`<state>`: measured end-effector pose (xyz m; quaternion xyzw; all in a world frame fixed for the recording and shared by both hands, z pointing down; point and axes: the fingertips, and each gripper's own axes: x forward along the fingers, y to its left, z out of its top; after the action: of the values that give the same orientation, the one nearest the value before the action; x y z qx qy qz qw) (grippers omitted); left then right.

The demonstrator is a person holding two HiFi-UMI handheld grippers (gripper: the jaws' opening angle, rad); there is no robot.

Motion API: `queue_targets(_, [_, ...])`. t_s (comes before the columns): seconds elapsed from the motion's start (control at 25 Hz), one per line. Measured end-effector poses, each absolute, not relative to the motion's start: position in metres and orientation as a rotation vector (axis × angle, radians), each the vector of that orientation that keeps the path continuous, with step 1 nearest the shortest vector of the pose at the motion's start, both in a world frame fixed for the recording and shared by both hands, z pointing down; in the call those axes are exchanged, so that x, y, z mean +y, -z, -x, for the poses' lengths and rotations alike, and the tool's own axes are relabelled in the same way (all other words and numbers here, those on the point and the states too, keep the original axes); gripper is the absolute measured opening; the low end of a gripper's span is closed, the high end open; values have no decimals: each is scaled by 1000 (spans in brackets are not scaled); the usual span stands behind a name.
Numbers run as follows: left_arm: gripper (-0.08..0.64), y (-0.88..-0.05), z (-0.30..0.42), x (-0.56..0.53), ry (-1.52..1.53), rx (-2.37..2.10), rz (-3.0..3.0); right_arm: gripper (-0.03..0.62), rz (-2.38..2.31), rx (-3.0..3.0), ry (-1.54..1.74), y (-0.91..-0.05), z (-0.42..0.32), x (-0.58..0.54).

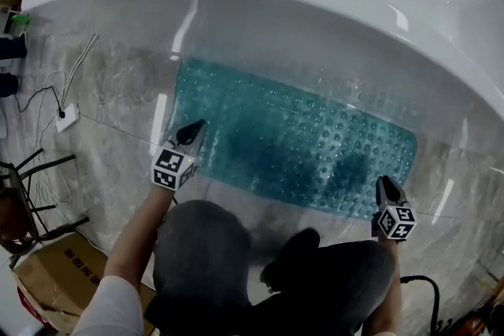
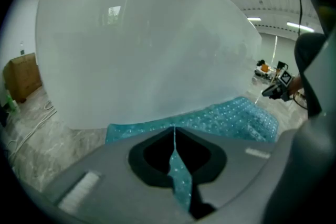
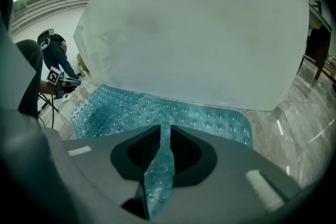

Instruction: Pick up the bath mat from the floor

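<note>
Here, in the head view, the bath mat (image 1: 299, 142) is seen lying flat on the marble floor (image 1: 110, 90), close against the foot of the white bathtub (image 1: 260, 20). Its near long edge is met by the left gripper (image 1: 193, 130) at the left corner and by the right gripper (image 1: 387, 185) at the right corner.

In the left gripper view, the jaws are seen clenched on a thin pinched fold of the teal mat, which runs down between them. The rest of the mat lies spread ahead under the tub's wall.

In the right gripper view, much the same is shown: the jaws are closed on a raised fold of the bubbled mat, with a fair depth of it taken in.

The lift is judged to be just at hand, most of the mat being on the floor. Both ends should be raised together and evenly, so that the mat is not stretched or twisted between the grips. If the mat is felt to cling to the stone, the edge is best peeled up and back toward the person rather than pulled straight, lest the thin fold be drawn out of the jaws.
</note>
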<state>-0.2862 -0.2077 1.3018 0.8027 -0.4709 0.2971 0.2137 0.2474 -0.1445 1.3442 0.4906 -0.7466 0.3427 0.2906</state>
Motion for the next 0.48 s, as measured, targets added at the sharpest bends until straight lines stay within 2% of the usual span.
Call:
queue_targets(0.24, [40,-1354,335,-214,-961,-1396,-2125,91,-1278,-1938,-918,-1387,-253,-142])
queue_targets(0.44, [182,-1410,401,-211,-1087,-1456,-1903,123,-1285,-1870,-912,-1415,-269,-131])
queue_targets(0.48, [245,-1422,411,-210,-1107,-1447,-1854,130,-1301,-1857,-914,-1418,-275,-129])
